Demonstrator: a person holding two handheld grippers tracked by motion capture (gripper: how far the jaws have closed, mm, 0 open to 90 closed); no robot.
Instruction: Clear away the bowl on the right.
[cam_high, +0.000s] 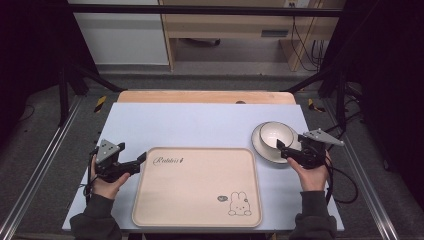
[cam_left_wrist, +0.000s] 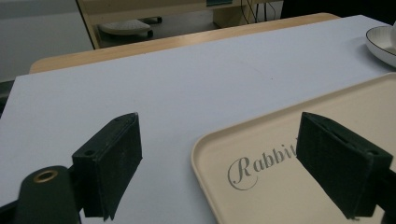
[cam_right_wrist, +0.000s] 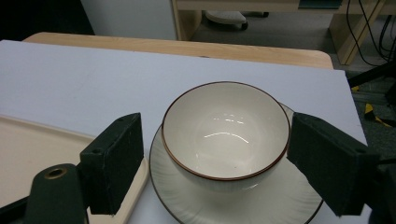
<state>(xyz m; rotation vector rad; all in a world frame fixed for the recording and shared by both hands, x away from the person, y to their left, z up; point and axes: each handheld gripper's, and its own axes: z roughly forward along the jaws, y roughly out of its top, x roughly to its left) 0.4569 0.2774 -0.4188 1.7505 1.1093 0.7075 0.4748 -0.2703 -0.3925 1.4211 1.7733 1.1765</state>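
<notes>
Flanking the bowl (cam_right_wrist: 225, 130) untouched, right gripper (cam_right_wrist: 215, 163) fingers gape; left gripper (cam_left_wrist: 233, 163) fingers gape empty.

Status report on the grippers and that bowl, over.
Left gripper open, over tray corner. Right gripper open, jaws either side of bowl, not touching. Bowl upright on saucer. Nothing in the way.

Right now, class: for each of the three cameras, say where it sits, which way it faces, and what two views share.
High view: above the table's near side, looking forward and down; both hands, left gripper, right gripper.
Left gripper view: rides that gripper, faces the tray corner.
Right gripper view: rides that gripper, faces the bowl on its saucer.
Shared: the gripper views both show tray and saucer.
</notes>
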